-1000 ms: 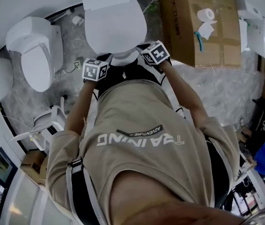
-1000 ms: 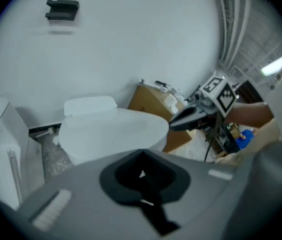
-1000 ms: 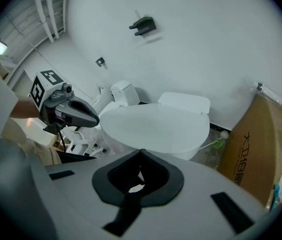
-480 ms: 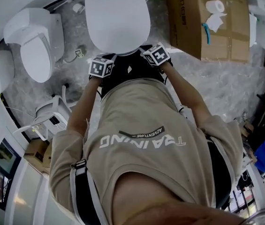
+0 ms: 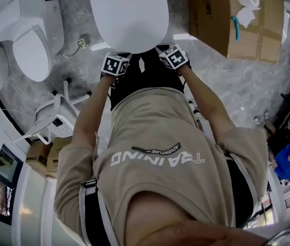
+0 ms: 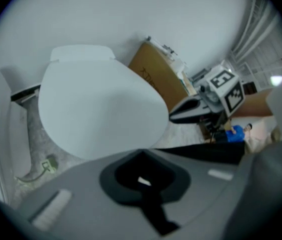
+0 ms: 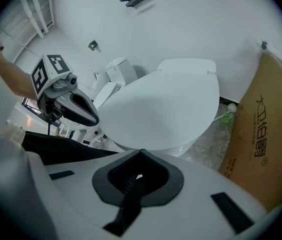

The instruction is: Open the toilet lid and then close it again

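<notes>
Toilet lid (image 5: pixel 128 14) lies down. Left gripper (image 5: pixel 115 61) and right gripper (image 5: pixel 173 55), jaws together and empty, hover at its 6 o'clock rim. Judged next: lift the lid from beneath.

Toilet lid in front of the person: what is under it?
The toilet lid lies down flat. In the right gripper view only the outer wall of the bowl shows below its rim. The seat and the bowl's inside are covered, so they cannot be seen.

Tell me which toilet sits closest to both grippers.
The middle toilet, lid down, just ahead of left gripper and right gripper; the other toilet stands further left.
</notes>
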`<state>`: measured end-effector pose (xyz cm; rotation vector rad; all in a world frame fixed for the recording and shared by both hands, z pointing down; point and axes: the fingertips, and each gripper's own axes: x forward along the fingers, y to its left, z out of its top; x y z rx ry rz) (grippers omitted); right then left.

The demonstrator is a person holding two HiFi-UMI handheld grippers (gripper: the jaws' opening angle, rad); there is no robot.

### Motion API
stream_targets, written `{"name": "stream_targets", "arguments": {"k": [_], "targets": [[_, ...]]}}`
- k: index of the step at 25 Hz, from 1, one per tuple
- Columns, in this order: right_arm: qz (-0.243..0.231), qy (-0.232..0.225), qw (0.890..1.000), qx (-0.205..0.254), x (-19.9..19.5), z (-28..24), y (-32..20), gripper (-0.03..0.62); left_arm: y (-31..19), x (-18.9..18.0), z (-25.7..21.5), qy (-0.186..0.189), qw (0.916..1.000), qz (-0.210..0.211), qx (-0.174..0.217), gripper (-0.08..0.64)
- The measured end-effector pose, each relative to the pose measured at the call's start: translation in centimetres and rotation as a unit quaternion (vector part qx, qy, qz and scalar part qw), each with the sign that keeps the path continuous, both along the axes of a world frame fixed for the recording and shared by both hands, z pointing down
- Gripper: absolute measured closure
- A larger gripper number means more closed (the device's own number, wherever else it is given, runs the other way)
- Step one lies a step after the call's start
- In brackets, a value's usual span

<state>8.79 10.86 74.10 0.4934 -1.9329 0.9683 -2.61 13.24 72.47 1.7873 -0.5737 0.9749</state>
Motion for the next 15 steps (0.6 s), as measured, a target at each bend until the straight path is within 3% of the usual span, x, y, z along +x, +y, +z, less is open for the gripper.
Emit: {"name": "stream_targets", "arguments": {"k": [9, 15], "targets": [[-0.001, 0.012, 0.999, -0.031, 0.0, 5.0, 2.3, 0.578, 2.2, 0.0, 5.0, -0.014, 0.9982, 0.043, -0.040, 0.555], [-0.022, 0.019, 0.999, -0.043, 0.4, 7.9, 3.2, 0.578, 3.0, 0.5, 7.9, -0.014, 0.9961, 0.073, -0.047, 0.555]]}}
